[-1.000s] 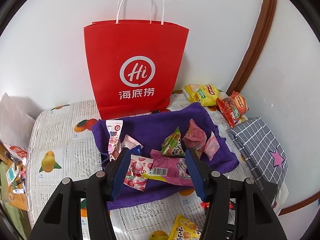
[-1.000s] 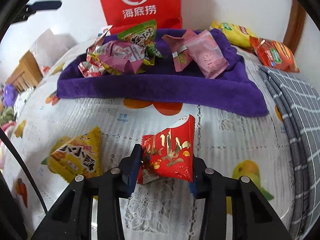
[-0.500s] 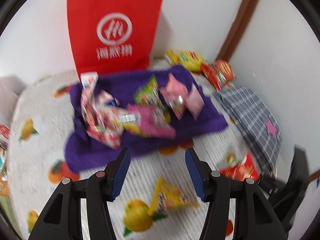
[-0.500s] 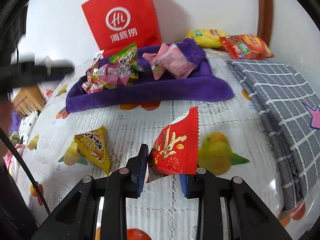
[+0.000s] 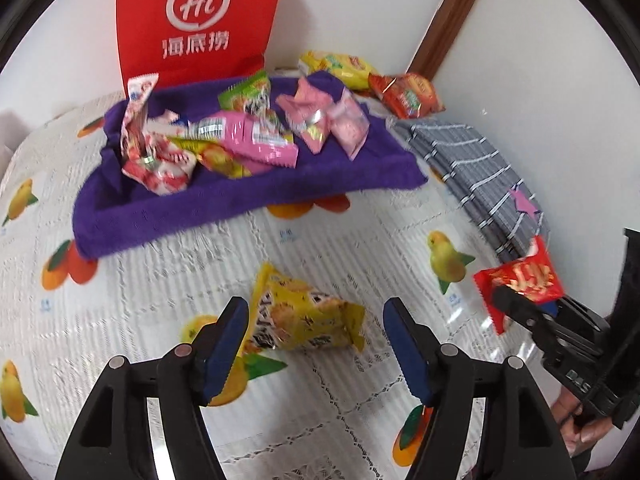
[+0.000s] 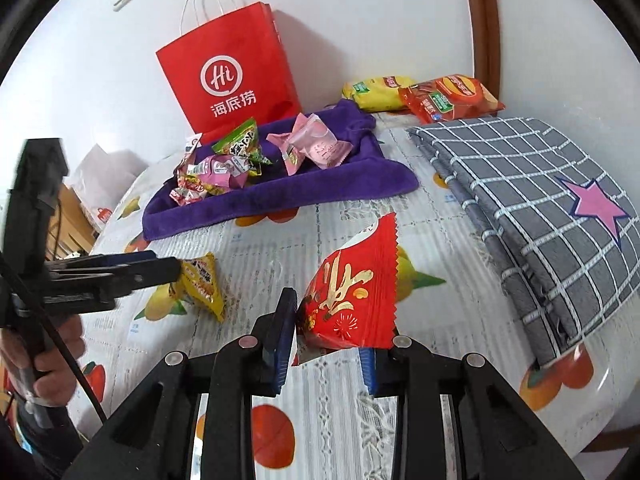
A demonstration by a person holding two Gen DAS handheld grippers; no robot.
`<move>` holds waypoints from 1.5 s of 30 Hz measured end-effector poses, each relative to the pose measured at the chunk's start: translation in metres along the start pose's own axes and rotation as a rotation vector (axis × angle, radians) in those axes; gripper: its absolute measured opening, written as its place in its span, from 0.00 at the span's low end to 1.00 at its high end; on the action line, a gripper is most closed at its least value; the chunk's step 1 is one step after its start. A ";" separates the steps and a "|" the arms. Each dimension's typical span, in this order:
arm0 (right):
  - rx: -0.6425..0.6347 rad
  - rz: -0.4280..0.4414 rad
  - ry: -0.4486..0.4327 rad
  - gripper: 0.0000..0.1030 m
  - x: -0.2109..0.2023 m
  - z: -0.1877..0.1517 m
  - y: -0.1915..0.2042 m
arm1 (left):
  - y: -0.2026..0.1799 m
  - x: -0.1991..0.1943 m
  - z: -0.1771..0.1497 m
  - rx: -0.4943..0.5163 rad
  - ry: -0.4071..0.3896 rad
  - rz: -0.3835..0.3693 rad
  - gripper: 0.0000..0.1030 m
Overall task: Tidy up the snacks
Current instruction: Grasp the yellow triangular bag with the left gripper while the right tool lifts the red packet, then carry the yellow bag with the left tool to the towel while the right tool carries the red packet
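A yellow snack packet (image 5: 306, 318) (image 6: 202, 278) lies on the fruit-print tablecloth. My left gripper (image 5: 314, 344) (image 6: 160, 268) hovers around it, its jaws opening, and the pads do not press on the packet. My right gripper (image 6: 328, 334) (image 5: 516, 300) is shut on a red snack packet (image 6: 352, 292) (image 5: 524, 278), held up off the table at the right. Behind lies a purple towel (image 5: 224, 204) (image 6: 280, 196) with several wrapped snacks (image 5: 236, 136) (image 6: 228, 160) piled on it.
A red paper bag (image 5: 200, 20) (image 6: 232, 76) stands against the wall behind the towel. A yellow chip bag (image 6: 376, 92) and a red chip bag (image 6: 452, 98) lie in the back corner. A folded grey checked cloth (image 6: 540, 196) covers the table's right side.
My left gripper pulled back from the towel and sank toward the yellow packet, jaws spreading wider. My right gripper closed on the red packet and lifted it off the table.
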State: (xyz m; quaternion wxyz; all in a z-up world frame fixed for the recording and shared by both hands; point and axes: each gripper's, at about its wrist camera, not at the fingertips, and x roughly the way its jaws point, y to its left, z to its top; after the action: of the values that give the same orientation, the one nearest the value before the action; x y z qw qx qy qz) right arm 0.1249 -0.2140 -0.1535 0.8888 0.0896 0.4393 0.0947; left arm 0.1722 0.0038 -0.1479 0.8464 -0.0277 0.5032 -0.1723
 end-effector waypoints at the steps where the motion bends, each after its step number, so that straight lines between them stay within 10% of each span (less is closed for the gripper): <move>1: -0.001 0.001 0.001 0.28 0.000 -0.003 0.000 | -0.001 0.004 -0.001 -0.003 0.007 0.003 0.66; 24: -0.001 -0.025 0.041 0.28 0.012 -0.006 -0.002 | -0.004 0.043 -0.006 0.022 0.004 0.047 0.58; 45: -0.007 -0.015 -0.030 0.28 -0.016 0.042 0.021 | 0.017 -0.054 0.025 -0.013 -0.148 0.030 0.57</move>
State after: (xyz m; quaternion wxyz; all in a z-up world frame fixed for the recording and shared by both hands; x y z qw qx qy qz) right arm 0.1466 -0.2007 -0.1107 0.8963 0.0847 0.4262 0.0884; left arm 0.1745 0.0342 -0.0938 0.8835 -0.0383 0.4408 -0.1539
